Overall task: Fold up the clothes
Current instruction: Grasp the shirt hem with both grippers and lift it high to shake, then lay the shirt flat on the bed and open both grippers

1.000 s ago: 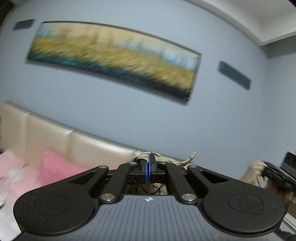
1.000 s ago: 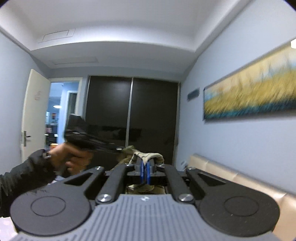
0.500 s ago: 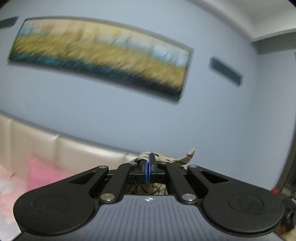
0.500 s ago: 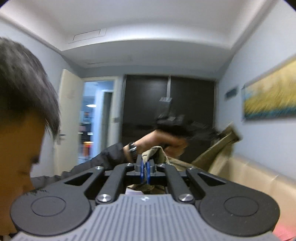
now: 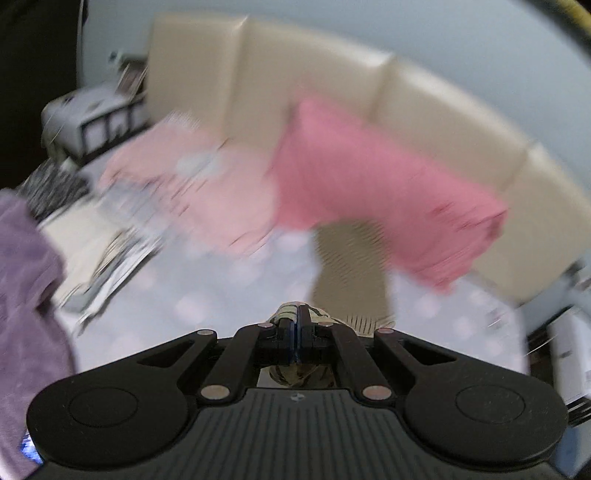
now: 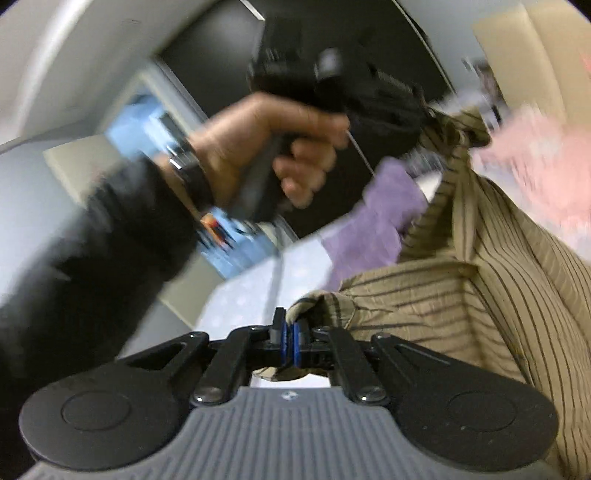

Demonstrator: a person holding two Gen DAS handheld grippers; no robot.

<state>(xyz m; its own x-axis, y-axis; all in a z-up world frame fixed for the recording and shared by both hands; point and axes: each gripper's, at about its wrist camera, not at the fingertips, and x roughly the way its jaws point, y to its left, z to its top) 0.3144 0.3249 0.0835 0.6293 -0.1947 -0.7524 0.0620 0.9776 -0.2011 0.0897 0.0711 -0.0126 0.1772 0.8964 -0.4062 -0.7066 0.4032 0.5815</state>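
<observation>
Overhead, both grippers, left (image 5: 297,325) and right (image 6: 290,332), hold the striped shirt (image 6: 480,280) in closed jaws; best keep it taut while lowering onto the bed (image 5: 207,291).

This is a bedroom in a home. A bed (image 5: 229,280) with a pale dotted sheet stands against a padded cream headboard (image 5: 436,110), and pink pillows (image 5: 369,192) lean on it. A purple towel (image 5: 22,266) and other laundry lie spread over the covers. A small bedside cabinet (image 5: 92,118) stands beside the headboard. Beyond, a dark wardrobe (image 6: 373,33) lines the wall, with an open doorway (image 6: 147,110) next to it.
</observation>
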